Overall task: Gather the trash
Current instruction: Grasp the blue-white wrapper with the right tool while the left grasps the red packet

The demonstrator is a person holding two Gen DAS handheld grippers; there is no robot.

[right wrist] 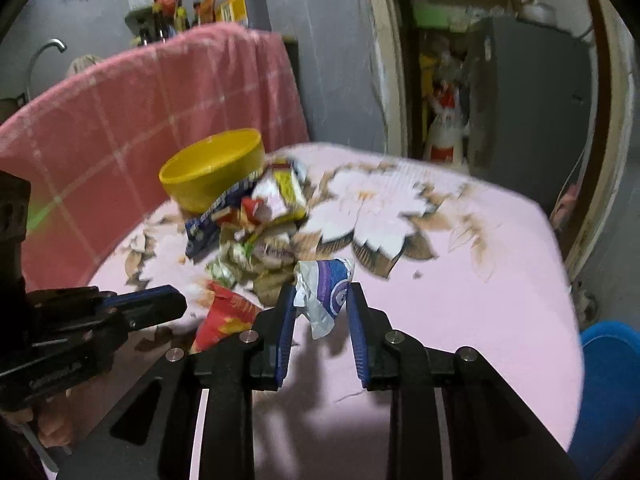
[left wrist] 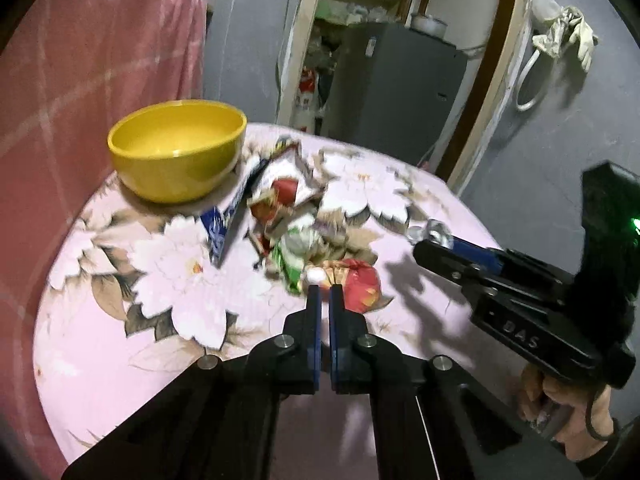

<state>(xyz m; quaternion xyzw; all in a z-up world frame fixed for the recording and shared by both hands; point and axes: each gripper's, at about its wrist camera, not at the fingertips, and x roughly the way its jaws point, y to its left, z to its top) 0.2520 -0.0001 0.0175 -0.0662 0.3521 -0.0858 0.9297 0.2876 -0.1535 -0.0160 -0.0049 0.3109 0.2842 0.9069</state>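
On a pink floral-cloth tabletop (right wrist: 460,300), the right claw (right wrist: 322,308) pinches a crumpled white-and-purple wrapper (right wrist: 326,292), while the left claw (left wrist: 325,300), pressed nearly together and empty, sits nearer the yellow plastic bowl (left wrist: 178,150), up-left of both.

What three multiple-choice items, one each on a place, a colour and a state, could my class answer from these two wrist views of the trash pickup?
1. Where does the pile of wrappers lie?
A. inside the bowl
B. on the flowered cloth beside the bowl
C. on the floor

2. What colour is the bowl?
A. yellow
B. green
C. white

3. What is the right gripper doing?
A. hanging wide open and empty
B. resting in the bowl
C. holding a crumpled white and purple wrapper

Key: 1 B, the pile sits on the cloth against the bowl's side; 2 A, it is plainly yellow; 3 C, the wrapper sits between its fingers.
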